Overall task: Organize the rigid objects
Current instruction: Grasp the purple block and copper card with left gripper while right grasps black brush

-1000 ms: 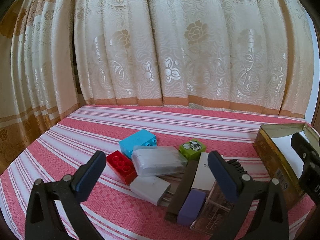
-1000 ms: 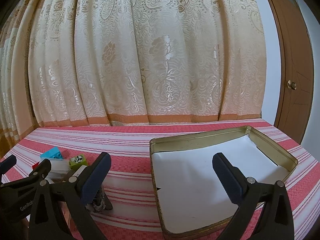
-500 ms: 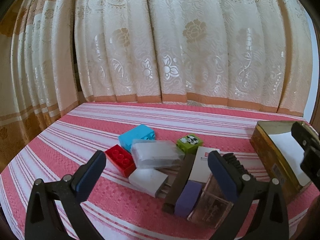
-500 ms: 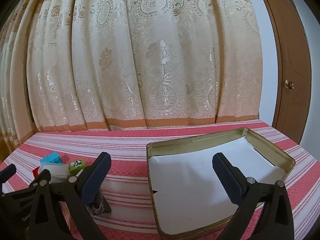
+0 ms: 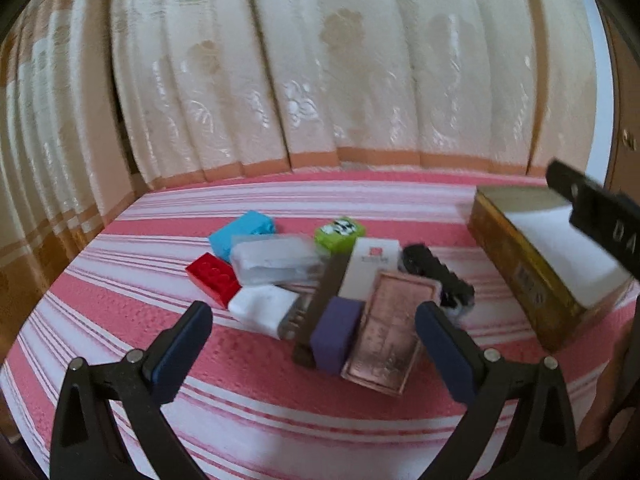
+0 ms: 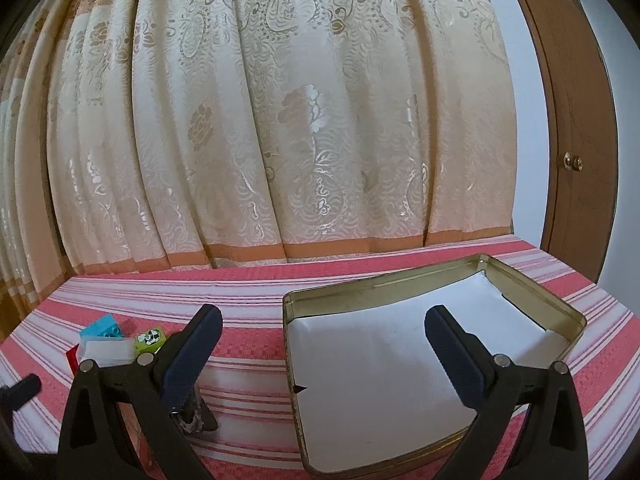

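Left wrist view: the left gripper [image 5: 312,344] hangs over the near edge of the pile, jaws spread wide and holding nothing. The pile sits mid-table on the striped cloth [image 5: 120,344]: blue brick [image 5: 242,232], red brick [image 5: 212,278], frosted case [image 5: 276,262], white adapter [image 5: 264,310], green block [image 5: 340,232], white card box [image 5: 370,268], purple block [image 5: 336,334], pink clear case [image 5: 386,340] and a black brush [image 5: 438,276]. All touch or overlap their neighbours.

The right gripper [image 6: 320,356] is likewise released and empty, poised above the near-left part of the gold tin [image 6: 400,280], which stands right of the pile and holds only its white liner.

Risks, as judged:
1. Crowding. A jaw closing on 1 item could catch 2, or shove a neighbour aside.
2. The pink clear case leans on other pieces; disturbing its support could tip it.
3. The frame is motion-blurred, so alignment is uncertain.
4. The 2 grippers are close near the tin's left wall; a collision is possible.
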`<state>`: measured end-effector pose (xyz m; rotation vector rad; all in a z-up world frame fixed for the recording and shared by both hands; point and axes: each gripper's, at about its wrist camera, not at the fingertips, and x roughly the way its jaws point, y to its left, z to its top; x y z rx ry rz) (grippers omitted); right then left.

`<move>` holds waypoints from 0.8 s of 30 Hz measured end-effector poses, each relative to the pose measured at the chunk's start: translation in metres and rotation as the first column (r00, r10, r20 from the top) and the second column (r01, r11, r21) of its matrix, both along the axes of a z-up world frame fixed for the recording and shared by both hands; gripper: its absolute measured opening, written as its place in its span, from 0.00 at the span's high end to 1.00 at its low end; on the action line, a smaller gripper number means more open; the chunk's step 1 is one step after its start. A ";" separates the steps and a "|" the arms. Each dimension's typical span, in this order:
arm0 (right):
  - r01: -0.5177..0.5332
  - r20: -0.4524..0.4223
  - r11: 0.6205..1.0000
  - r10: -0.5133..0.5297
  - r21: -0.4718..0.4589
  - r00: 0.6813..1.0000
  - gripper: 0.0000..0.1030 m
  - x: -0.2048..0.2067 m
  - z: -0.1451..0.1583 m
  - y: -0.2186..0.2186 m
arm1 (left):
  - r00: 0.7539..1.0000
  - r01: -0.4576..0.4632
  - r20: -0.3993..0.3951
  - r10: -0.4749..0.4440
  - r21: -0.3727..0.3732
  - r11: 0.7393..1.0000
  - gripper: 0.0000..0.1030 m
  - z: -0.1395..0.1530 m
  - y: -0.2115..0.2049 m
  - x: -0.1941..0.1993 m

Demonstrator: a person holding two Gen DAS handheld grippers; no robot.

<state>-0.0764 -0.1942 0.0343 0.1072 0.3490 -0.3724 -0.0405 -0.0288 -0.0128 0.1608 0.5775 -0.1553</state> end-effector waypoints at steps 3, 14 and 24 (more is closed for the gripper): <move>-0.012 -0.005 1.000 0.012 0.016 1.000 0.00 0.001 0.000 -0.001 | 1.000 0.025 -0.020 -0.024 0.057 0.998 0.01 -0.003 -0.012 0.001; -0.008 -0.006 0.999 0.008 0.032 1.000 0.00 0.001 0.001 -0.005 | 0.964 0.178 -0.206 -0.167 0.034 0.983 0.36 -0.023 -0.029 0.023; -0.047 -0.018 0.998 0.048 0.048 0.999 0.01 0.004 -0.001 -0.003 | 0.942 0.186 -0.258 -0.215 -0.134 0.973 0.37 -0.025 -0.011 0.036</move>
